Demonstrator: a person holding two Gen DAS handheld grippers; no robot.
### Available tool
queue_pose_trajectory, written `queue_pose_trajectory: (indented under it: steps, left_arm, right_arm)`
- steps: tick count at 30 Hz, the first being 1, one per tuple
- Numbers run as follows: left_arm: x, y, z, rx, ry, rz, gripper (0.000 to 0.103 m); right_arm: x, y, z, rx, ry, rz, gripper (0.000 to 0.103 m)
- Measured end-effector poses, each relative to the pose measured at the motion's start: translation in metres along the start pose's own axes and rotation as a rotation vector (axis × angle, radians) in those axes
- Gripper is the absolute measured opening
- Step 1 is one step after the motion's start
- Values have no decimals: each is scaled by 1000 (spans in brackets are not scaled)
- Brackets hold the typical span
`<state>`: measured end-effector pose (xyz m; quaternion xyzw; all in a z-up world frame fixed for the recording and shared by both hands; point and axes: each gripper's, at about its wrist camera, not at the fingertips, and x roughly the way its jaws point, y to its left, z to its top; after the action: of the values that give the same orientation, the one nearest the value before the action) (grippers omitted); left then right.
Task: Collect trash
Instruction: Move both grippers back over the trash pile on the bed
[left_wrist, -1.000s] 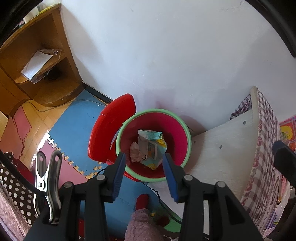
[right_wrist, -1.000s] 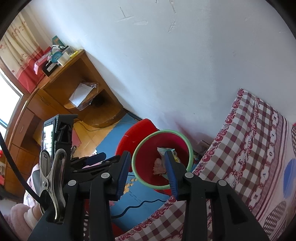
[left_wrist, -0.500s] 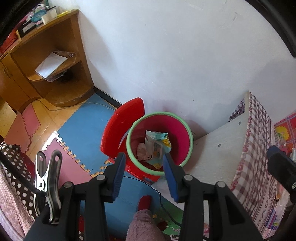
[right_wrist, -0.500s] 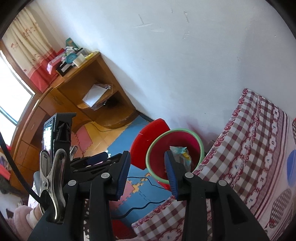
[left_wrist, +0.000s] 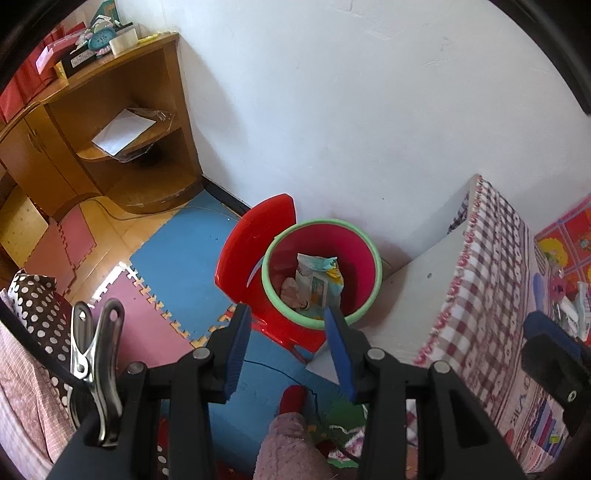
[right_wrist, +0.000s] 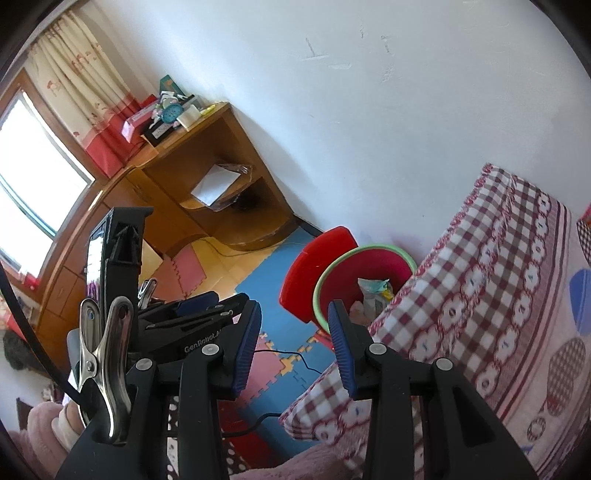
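Observation:
A red trash bin with a green rim stands on the floor between the wall and the bed, its red lid tipped up on the left. Inside lie a pale wipes packet and crumpled tissue. My left gripper hangs above the bin's near side, open, nothing between its blue pads. My right gripper is also open and empty, off to the bin's near left over the foam mat. In the right wrist view the bin shows partly behind the bed corner, and the left gripper is at the left.
A bed with a checked sheet borders the bin on the right. A wooden desk with shelves fills the left corner. Blue and pink foam mats cover the floor, crossed by a black cable. A person's pink-slippered foot is below.
Both grippers have drawn back and up from the bin, which now looks smaller and farther. More of the desk and floor has come into view. The jaws have kept the same gap.

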<state>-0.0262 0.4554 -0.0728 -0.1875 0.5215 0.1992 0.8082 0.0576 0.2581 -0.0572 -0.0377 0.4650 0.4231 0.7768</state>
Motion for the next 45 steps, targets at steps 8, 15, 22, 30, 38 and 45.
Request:
queue_pose_trajectory:
  steps: [8, 15, 22, 30, 38, 45]
  left_arm:
    - [-30, -25, -27, 44, -24, -7, 43]
    - [-49, -59, -47, 101, -41, -22, 43]
    - [-66, -95, -62, 151, -57, -40, 43]
    - [-79, -131, -80, 200, -59, -77, 43]
    - [-94, -165, -91, 257, -67, -112, 43]
    - [-102, -193, -99, 308, -53, -152, 43]
  right_arm:
    - [-37, -4, -23, 15, -34, -10, 39]
    - [-72, -20, -44, 42, -75, -31, 39]
    - [-106, -37, -63, 52, -104, -68, 39]
    - [-137, -58, -81, 71, -135, -111, 39]
    - [-165, -76, -95, 107, -169, -146, 39]
    - [-188, -90, -104, 142, -201, -166, 39]
